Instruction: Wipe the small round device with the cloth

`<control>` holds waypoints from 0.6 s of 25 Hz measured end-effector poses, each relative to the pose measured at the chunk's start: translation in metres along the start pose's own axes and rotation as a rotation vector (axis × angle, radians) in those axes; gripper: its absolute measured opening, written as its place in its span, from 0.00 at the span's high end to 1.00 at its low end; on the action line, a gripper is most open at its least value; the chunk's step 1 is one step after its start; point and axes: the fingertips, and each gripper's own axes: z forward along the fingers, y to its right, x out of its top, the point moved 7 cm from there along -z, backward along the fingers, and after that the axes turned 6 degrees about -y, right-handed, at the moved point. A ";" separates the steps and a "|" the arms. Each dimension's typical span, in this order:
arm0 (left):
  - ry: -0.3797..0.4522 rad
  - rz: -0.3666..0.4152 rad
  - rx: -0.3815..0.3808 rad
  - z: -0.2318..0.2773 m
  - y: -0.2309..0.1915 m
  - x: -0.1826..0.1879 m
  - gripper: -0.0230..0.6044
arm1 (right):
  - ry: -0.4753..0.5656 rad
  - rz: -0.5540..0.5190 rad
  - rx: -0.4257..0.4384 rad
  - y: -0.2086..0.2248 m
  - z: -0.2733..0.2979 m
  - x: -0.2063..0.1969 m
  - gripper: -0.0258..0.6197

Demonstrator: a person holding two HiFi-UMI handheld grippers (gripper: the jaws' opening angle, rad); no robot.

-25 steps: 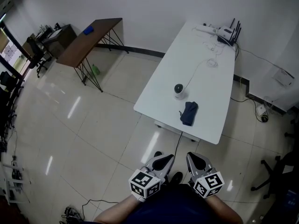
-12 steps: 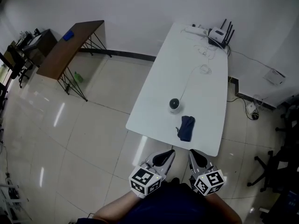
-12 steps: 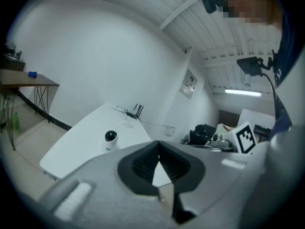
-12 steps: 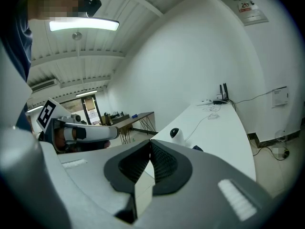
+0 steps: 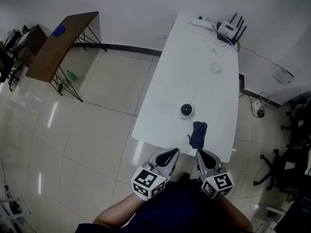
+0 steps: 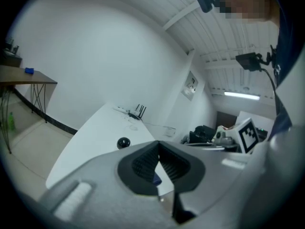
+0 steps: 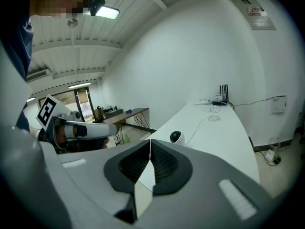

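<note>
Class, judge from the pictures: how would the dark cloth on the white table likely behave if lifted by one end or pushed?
The cloth lies bunched in soft folds, so it is probably floppy and would droop when lifted. It looks small and thin, so likely light. Pushed, it may crumple on the smooth table rather than slide whole.

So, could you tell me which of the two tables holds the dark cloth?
The long white table, with the cloth beside the round device; not the brown table.
</note>
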 end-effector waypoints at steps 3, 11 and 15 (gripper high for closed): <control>0.006 -0.010 0.011 0.000 -0.011 0.004 0.96 | -0.052 -0.023 -0.068 0.008 0.010 -0.001 0.94; -0.020 0.025 0.053 0.024 -0.023 0.009 0.94 | -0.161 -0.021 -0.141 0.055 0.048 -0.018 0.74; -0.070 0.046 0.099 0.039 -0.027 0.005 0.80 | -0.271 0.005 -0.176 0.089 0.080 -0.038 0.73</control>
